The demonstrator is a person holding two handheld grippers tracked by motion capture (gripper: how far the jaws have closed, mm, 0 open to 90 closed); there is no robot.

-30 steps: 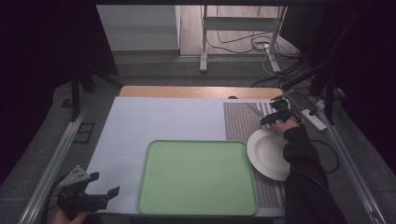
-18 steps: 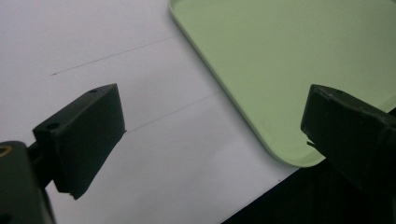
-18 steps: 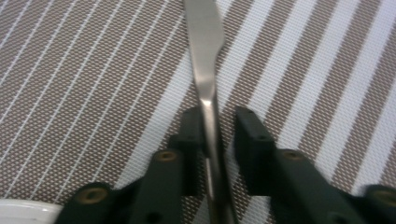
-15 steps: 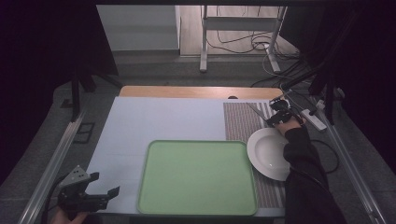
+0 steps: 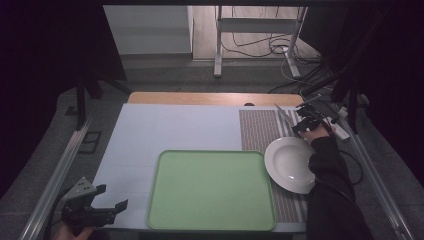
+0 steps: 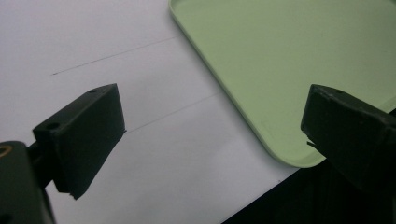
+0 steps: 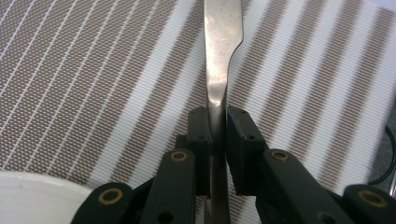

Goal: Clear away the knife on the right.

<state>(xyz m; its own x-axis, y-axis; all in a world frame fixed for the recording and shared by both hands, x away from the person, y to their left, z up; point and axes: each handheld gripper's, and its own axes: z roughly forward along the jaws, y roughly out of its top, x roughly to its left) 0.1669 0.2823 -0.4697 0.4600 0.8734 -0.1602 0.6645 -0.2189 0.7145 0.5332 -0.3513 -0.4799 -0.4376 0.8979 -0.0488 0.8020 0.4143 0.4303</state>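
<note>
A metal table knife (image 7: 219,56) is clamped by its handle in my right gripper (image 7: 218,128), which is shut on it above the striped placemat (image 7: 84,70). From above, the knife (image 5: 284,116) slants up and left from the right gripper (image 5: 303,121) at the table's far right. A white plate (image 5: 291,164) lies on the placemat (image 5: 257,127) just nearer than that gripper, its rim (image 7: 32,191) at the lower left of the right gripper view. My left gripper (image 5: 111,198) is open at the front left corner, beside the light green tray (image 5: 210,187), whose corner (image 6: 280,70) lies between its jaws.
The white table sheet (image 5: 165,130) spreads left of and beyond the tray. A wooden edge (image 5: 210,98) borders the far side. Metal rails (image 5: 55,175) run along both sides. Cables and a power strip (image 5: 340,127) lie off the right side.
The right gripper has lifted the knife slightly and drawn it a little toward the plate. The left gripper has stayed in place.
</note>
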